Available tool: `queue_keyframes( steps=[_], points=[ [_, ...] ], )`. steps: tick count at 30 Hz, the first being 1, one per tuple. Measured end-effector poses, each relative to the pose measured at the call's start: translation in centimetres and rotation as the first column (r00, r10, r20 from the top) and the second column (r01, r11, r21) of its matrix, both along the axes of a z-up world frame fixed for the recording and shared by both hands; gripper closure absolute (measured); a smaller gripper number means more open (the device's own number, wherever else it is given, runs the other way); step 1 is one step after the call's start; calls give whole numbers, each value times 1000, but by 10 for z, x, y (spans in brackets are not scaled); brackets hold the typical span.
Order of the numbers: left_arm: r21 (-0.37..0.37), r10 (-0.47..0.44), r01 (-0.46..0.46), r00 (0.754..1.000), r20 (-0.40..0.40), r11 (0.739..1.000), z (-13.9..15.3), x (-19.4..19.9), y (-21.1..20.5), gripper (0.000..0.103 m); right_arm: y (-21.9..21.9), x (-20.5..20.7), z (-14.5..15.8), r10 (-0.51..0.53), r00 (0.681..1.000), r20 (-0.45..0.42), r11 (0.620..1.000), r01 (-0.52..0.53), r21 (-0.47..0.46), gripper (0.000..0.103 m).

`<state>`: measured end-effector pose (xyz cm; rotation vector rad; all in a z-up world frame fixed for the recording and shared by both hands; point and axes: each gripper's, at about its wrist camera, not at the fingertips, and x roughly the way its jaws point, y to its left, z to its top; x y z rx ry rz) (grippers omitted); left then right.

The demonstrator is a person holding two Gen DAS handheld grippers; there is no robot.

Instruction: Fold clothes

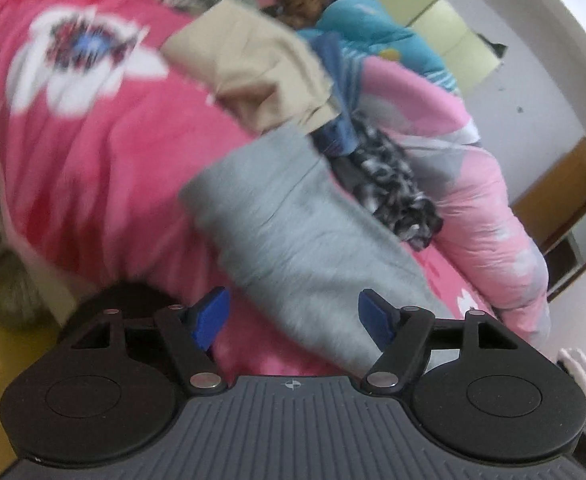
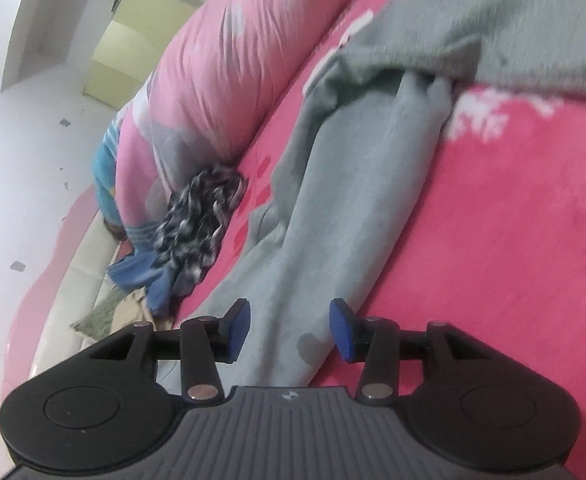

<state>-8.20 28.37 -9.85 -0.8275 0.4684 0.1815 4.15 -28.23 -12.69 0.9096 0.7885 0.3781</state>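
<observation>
Two tools over a bed (image 1: 105, 168) with a hot-pink fleece cover printed with white flowers. Left tool (image 1: 295, 318) released, blue pads spread wide, nothing pinched; grey garment (image 1: 293, 240) lying flat on the pink cover just ahead of and under the gap between the fingers, not pressed by either pad. Right tool (image 2: 290, 330) likewise released, blue pads apart, a long strip of the same grey garment (image 2: 325, 216) running lengthwise between and beyond them, cloth passing below the pads rather than squeezed by them. Farther up in the right wrist view, a darker grey part of the garment spread across the cover, a fold where the strip meets it. Beyond the grey garment in the left wrist view: a beige folded cloth (image 1: 261, 68), a blue piece of clothing (image 1: 343, 92) just beside it, and a black-and-white mottled fabric (image 1: 393, 184) bunched against a rolled pale-pink quilt (image 1: 489, 208) along the far edge of the bed. Same mottled fabric (image 2: 201, 216) and quilt (image 2: 229, 60) visible to the left in the right wrist view. At the head of the bed, a person in a turquoise top (image 1: 369, 36), lying down. White wall with yellow-green panels (image 1: 449, 32) behind. Much of both views blurred.
</observation>
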Motion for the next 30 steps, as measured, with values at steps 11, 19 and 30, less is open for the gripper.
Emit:
queue_keyframes(
  steps=[11, 19, 30],
  points=[
    [-103, 9, 5, 991, 136, 995, 8, 1, 16, 32, 127, -9, -5, 391, 920, 21, 886, -383, 262, 52],
    [-134, -25, 55, 977, 213, 989, 16, 2, 24, 32, 273, -6, -72, 601, 783, -163, 681, -394, 617, 34],
    [-109, -98, 126, 967, 235, 986, 7, 8, 22, 31, 294, 4, -87, 383, 896, -223, 722, -140, 677, 64]
  ],
)
